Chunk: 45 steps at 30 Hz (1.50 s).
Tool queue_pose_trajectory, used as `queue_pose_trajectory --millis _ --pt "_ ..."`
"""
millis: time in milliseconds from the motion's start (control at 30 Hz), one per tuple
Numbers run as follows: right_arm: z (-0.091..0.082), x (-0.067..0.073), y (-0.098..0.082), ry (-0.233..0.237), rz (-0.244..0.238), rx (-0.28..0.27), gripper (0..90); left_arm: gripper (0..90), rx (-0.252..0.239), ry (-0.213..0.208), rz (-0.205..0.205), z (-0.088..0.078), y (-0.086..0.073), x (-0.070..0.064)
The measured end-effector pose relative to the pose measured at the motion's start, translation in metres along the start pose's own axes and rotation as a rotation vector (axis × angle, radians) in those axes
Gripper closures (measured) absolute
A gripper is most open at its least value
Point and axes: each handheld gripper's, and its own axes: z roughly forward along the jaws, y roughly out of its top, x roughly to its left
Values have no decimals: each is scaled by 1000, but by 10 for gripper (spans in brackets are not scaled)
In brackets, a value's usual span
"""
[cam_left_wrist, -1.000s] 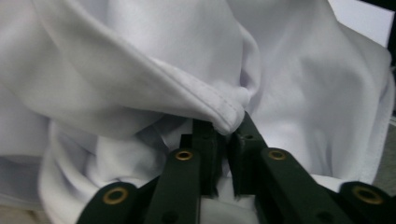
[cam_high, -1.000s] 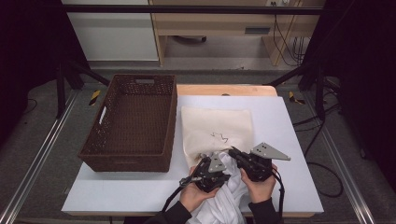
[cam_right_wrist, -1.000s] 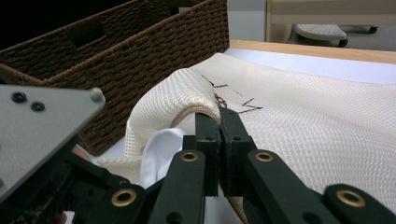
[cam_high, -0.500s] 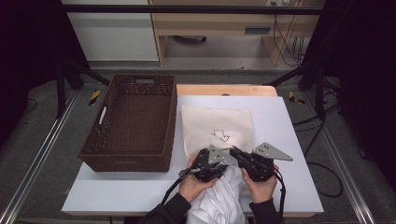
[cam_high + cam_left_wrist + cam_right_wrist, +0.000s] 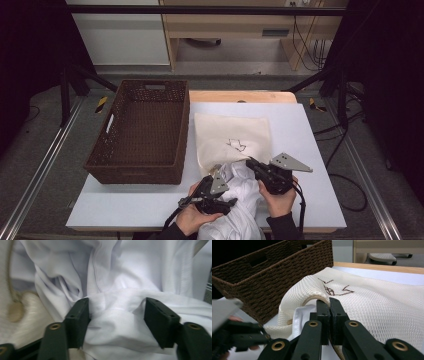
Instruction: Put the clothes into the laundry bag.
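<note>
Shirt (image 5: pixel 239 200), bunched at the table's near edge, is going into the mesh bag (image 5: pixel 232 137): left gripper (image 5: pixel 116 322) has just opened astride a fold and must regrip deeper, while right gripper (image 5: pixel 329 305) clamps the bag's rim.

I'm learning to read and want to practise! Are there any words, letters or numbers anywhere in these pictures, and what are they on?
There are no words, letters or numbers to read here.
The cream mesh bag carries only a brown stitched line drawing, a picture and not writing.
The white garment is plain, with no label in sight.
The brown wicker basket has no tag or print.
</note>
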Motion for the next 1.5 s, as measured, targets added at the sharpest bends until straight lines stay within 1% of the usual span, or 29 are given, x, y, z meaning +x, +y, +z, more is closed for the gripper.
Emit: queue_pose_trajectory --millis 67,200,267,333,367,433,467,500,533,567,633,667,700,733,800,867,933,1033,1067,1167,1200,1233,1267,1300,1333,1367,1433,1467,1500 --pt "1 0 -1 1 0 6 879 551 38 16 11 4 4 -1" --pt "1 0 -1 -2 4 10 880 817 34 8 30 1 10 -2" --pt "1 0 -1 -4 4 6 880 840 1 8 34 -3 16 -4" --pt "1 0 0 -3 6 4 880 845 -11 6 34 -4 20 -5" --pt "0 -1 0 2 7 3 881 847 -26 21 44 -4 28 -6" --pt "0 0 0 7 11 -1 880 847 -29 42 50 2 37 -6" --pt "0 0 0 7 11 -1 880 847 -29 42 50 2 37 -6" --pt "-2 1 1 14 10 -6 880 846 -17 70 56 13 44 -2" --pt "-2 1 1 14 10 -6 880 845 -17 70 56 13 44 -2" --pt "-3 2 3 19 4 -13 880 841 -12 86 50 25 47 4" --pt "-4 2 3 17 4 -12 880 828 -23 117 57 33 46 9" --pt "-4 2 3 17 4 -12 880 818 -23 117 57 33 46 9" --pt "-3 1 2 12 9 -13 880 803 -45 108 44 34 44 12" --pt "-3 0 1 11 12 -12 880 773 -55 110 48 32 42 12" --pt "-3 -2 0 10 16 -8 880 635 -64 109 46 29 41 12" --pt "-3 -3 0 7 15 -11 880 505 -91 67 40 10 36 13" --pt "-3 -3 0 4 11 -9 880 440 -114 59 35 -7 31 12" --pt "-3 -4 0 2 11 -6 880 399 -134 74 28 -34 24 16" --pt "-3 -4 0 2 12 -6 880 397 -132 85 23 -41 22 18" --pt "-2 -3 0 -2 10 -5 880 428 -119 155 15 -55 15 28" --pt "-2 -3 0 -2 10 -5 880 453 -119 155 15 -55 15 28" --pt "-2 -2 0 -3 8 0 880 497 -101 154 -20 -57 10 37" --pt "-2 -2 0 -3 8 0 880 535 -101 154 -20 -57 10 37" --pt "-1 -2 0 -2 6 3 880 559 -84 125 -56 -53 6 44" --pt "-1 -2 0 -2 6 3 880 575 -84 125 -56 -53 6 44" --pt "-1 -1 0 -2 7 4 880 590 -62 106 -61 -46 4 44" --pt "-1 -1 0 -2 3 3 880 597 -46 100 -61 -41 4 44" --pt "-1 -1 0 -2 3 3 880 597 -23 99 -55 -35 4 43" --pt "-2 -1 0 -2 4 4 880 642 18 103 -46 -29 2 43"
